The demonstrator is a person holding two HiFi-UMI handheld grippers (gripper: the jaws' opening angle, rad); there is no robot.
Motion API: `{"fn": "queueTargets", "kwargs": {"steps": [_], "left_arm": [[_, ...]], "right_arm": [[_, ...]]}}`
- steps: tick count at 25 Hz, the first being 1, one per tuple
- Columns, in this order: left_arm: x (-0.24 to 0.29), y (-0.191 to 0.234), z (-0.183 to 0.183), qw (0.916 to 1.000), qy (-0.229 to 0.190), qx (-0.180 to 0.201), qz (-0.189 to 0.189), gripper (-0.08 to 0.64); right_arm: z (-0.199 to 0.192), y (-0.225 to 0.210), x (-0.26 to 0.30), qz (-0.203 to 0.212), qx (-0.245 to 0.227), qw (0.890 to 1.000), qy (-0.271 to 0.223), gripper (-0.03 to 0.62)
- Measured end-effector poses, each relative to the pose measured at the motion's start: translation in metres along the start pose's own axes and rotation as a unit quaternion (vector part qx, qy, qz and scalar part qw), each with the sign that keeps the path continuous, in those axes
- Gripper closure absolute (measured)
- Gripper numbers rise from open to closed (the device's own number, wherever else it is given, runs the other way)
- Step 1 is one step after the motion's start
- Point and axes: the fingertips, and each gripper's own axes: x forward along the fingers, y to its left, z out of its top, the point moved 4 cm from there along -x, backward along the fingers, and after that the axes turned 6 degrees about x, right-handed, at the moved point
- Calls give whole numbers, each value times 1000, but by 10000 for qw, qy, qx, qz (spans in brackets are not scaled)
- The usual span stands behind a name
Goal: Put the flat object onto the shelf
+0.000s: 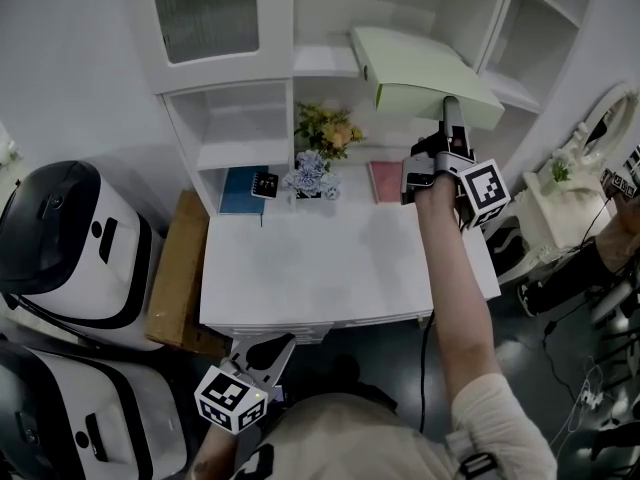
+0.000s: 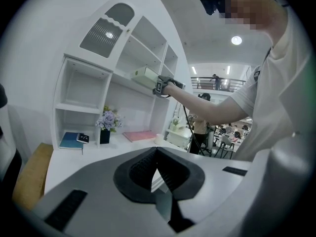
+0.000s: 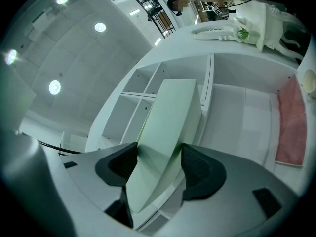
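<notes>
Inspection: flat object (image 1: pixel 420 68) at shelf (image 1: pixel 325 63), unreleased.
Your left tool (image 1: pixel 278 348) hangs below the tabletop (image 1: pixel 320 268) edge, jaws together and empty, keeping clear. Your right tool (image 1: pixel 450 113), clamped on the pale green flat object, angles it up to feed the shelf opening.

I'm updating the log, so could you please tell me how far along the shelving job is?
Done: the binder is up off the desk, level with the upper shelf. In hand: the right gripper has its fingers clamped on it at the shelf's front. Left to do: slide it in, set it down, let go. The left gripper sits shut and empty by the desk edge.
</notes>
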Motion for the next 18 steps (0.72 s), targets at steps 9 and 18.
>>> {"fn": "queueTargets", "kwargs": {"steps": [9, 18], "left_arm": [[5, 1, 2, 9999, -2, -49, 89, 546], [9, 8, 5, 9998, 32, -104, 183, 546]], "right_arm": [[2, -6, 10, -46, -70, 10000, 33, 321], [2, -15, 26, -96, -112, 9999, 38, 325]]}}
